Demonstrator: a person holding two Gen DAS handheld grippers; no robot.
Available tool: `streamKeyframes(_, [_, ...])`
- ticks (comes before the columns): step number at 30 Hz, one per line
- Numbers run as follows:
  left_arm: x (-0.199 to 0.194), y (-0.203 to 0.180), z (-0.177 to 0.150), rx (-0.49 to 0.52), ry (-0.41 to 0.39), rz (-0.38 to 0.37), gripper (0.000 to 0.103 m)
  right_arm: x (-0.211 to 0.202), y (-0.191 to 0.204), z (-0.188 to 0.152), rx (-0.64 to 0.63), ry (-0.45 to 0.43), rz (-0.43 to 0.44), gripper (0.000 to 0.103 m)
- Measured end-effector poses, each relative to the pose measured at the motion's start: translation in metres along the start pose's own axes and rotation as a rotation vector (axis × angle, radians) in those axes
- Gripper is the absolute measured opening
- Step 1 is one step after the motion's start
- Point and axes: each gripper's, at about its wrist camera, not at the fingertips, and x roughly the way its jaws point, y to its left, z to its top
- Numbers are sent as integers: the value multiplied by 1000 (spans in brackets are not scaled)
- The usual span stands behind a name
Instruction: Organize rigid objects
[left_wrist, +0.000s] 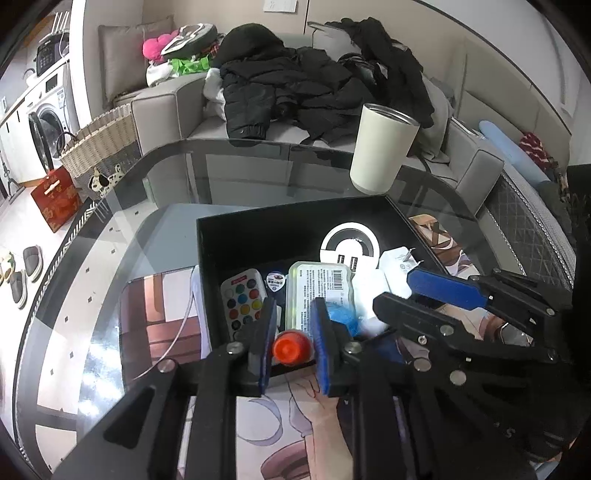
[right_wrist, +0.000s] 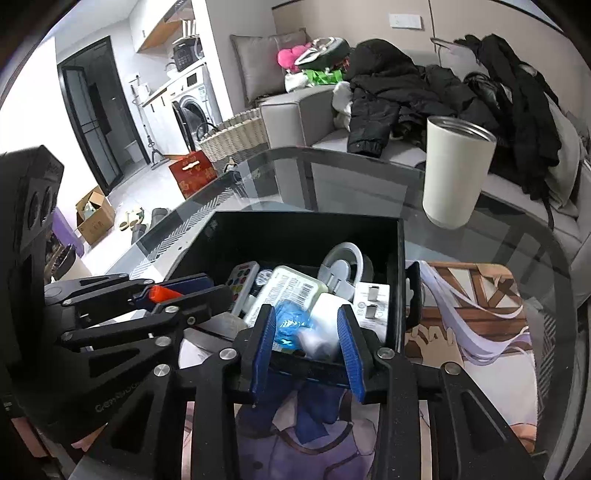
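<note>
Left gripper squeezes small orange-capped thing tight, just above near edge of black box. Right gripper wide open, holds nothing, hovers over box. Best: move forward, lower, then let go in free spot beside remote.

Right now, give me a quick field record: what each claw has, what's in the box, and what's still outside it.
left claw: shut on orange-capped item, at the box's near edge
right claw: open, holding nothing, above the box's near wall
black box: on the glass table, open top
box contents: coloured-button remote, barcode-labelled case, round white charger, blue wrapped item, white adapters
outside the box: cream tumbler, upright on the glass table beyond the box
</note>
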Motion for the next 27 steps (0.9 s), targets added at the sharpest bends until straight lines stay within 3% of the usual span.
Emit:
streamKeyframes(1, [-1,0,0,-3,-2,7,22,-1,1,0,-3,-1,4,36])
streamKeyframes(5, [-6,7,-1,-33,-29,45,47,-7,3,-2,-2,-10,2,36])
streamKeyframes(7, [-11,8,-1,-37,-51,48,47,-11,2,-2,3,-13,5,39])
streamKeyframes(13, [-30,0,-6,-9,-143,156,47,-30,4,-2,5,-71,8,51])
streamKeyframes(18, [-47,-4,-11,-3,-187,146,49,-50,8,-5,2,-150,-7,55])
streamKeyframes(21, [-62,-7,-15,3,-252,158,49,-64,8,-7,15,-199,7,58])
streamKeyframes(23, [-73,-10,-19,8,-300,178,52,-78,10,-10,17,-253,-2,75])
streamKeyframes(25, [-88,-11,-26,-6,-372,196,65,-96,10,-17,27,-330,-5,88])
streamKeyframes(26, [-95,-11,-30,-17,-405,220,80,-105,11,-20,29,-369,-5,90])
streamKeyframes(27, [-101,-11,-34,-29,-440,243,89,-114,13,-23,22,-398,-9,90])
